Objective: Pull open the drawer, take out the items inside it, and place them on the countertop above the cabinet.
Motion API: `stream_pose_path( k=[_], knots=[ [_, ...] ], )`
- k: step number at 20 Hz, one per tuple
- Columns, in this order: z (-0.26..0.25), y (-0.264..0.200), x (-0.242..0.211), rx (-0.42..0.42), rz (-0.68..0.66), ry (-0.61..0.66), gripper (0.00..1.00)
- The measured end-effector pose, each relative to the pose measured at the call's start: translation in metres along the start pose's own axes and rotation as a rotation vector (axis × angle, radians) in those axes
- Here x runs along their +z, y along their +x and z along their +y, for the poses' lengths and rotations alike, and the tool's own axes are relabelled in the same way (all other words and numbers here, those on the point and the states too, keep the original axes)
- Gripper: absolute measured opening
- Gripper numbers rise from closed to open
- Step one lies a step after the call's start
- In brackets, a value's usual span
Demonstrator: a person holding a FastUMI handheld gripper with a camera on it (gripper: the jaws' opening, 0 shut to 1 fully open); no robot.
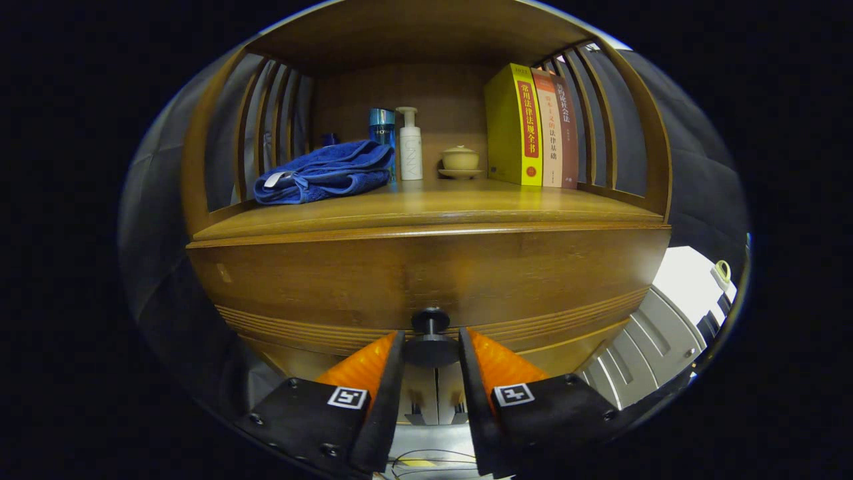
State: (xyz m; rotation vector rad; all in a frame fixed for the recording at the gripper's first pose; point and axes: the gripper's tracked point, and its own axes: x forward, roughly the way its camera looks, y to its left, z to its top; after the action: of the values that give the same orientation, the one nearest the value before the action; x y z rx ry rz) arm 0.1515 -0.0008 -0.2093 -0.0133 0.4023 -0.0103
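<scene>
The gripper point(430, 347) clasps the knob point(430, 341) of the drawer point(426, 280), one finger against each side. The drawer front appears flush with the cabinet, so the pull looks not yet begun; its contents are hidden and all remain to be removed. The countertop point(433, 203) above holds a towel point(323, 173), two bottles point(409, 143), a cup point(460, 160) and books point(530, 127), with bare wood at the front.

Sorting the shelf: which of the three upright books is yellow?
The thick yellow book, nearest the small lidded cup; the other two beside it are orange and dark brown.
</scene>
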Motion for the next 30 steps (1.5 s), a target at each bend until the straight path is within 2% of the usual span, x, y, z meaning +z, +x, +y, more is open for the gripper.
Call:
stream_pose_path(
  k=[7,17,30],
  knots=[
    [-0.001,-0.010,-0.006,-0.019,0.026,0.001,0.46],
    [-0.003,-0.088,-0.037,-0.016,0.053,0.014,0.45],
    [-0.003,-0.145,-0.062,-0.016,0.093,0.012,0.45]
  ],
)
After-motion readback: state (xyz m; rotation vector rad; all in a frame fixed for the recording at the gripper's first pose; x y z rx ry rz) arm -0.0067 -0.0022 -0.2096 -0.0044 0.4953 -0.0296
